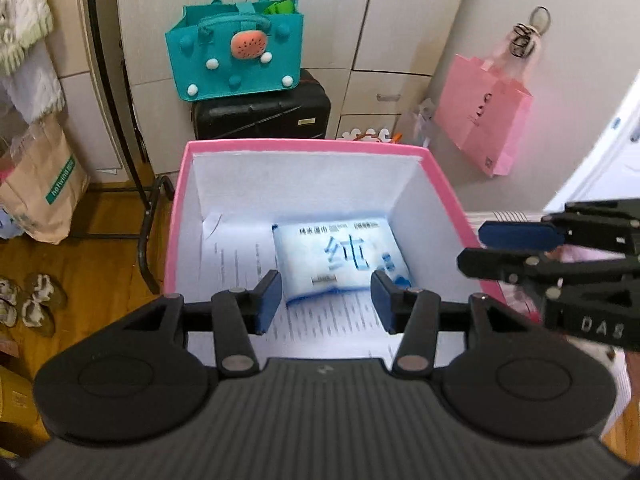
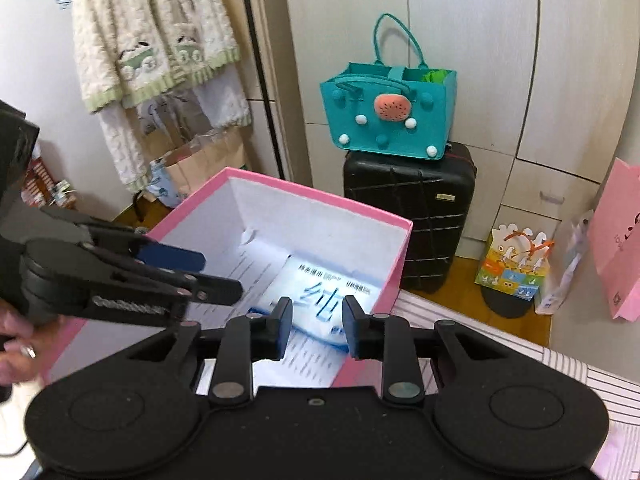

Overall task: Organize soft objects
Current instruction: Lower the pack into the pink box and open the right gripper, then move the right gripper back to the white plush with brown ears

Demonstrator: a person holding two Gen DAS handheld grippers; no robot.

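Observation:
A white and blue soft pack of wet wipes [image 1: 340, 260] lies flat on printed paper inside an open pink box [image 1: 178, 208] with white inner walls. My left gripper [image 1: 326, 300] is open and empty, hovering above the box's near side, just short of the pack. My right gripper [image 2: 316, 326] is open and empty above the box's near right edge; the pack [image 2: 320, 292] shows between its fingers, lower down in the box [image 2: 320, 196]. The right gripper shows in the left wrist view [image 1: 476, 246], and the left gripper in the right wrist view [image 2: 216, 274].
A black suitcase [image 2: 416, 216] stands behind the box with a teal felt bag [image 2: 388, 116] on top. A pink paper bag [image 1: 484, 116] hangs on the cupboard. A fleece jacket [image 2: 156, 52] hangs on a rack at left. Striped bedding [image 2: 560, 364] lies at right.

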